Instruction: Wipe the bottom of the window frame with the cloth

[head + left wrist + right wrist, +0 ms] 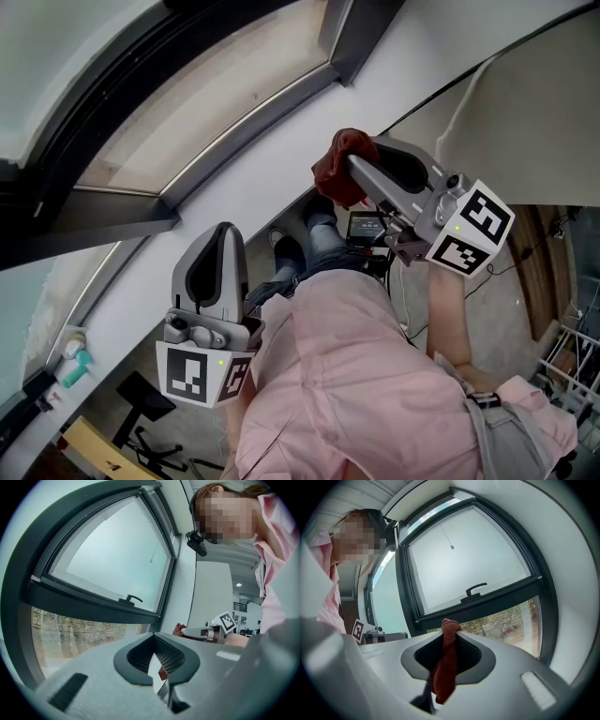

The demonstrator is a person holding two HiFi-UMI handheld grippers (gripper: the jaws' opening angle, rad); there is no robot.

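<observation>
- Dark-grey metal window frame (112, 214) fills the upper left of the head view. In the right gripper view its bottom bar (497, 601) carries a small black handle (474, 589).
- White wall strip (244, 178) runs slantwise just beneath the frame, between it and the person.
- Pink shirt (347, 375) of the person takes up the lower middle of the head view.
- Grey two-jaw right gripper (354, 167) is raised toward the wall strip, its marker cube (472, 231) nearest the person. In its own view the right gripper (448, 637) has both jaws pressed in on the cloth, with no gap at either side of the fabric.
- Grey two-jaw left gripper (219, 242) is held lower and to the left, well apart from the right one. Its tips point up at the wall strip. In its own view the left gripper (158, 660) has its jaws drawn almost together, with only a sliver of light between the ribbed pads (168, 654) and nothing gripped.
- Rust-red woven cloth (336, 165) is bunched at the right gripper's tips. It pokes up past them as a knot and hangs down between the jaws as a strip (445, 667). It sits before the wall strip, below the frame. Contact with either cannot be made out.
</observation>
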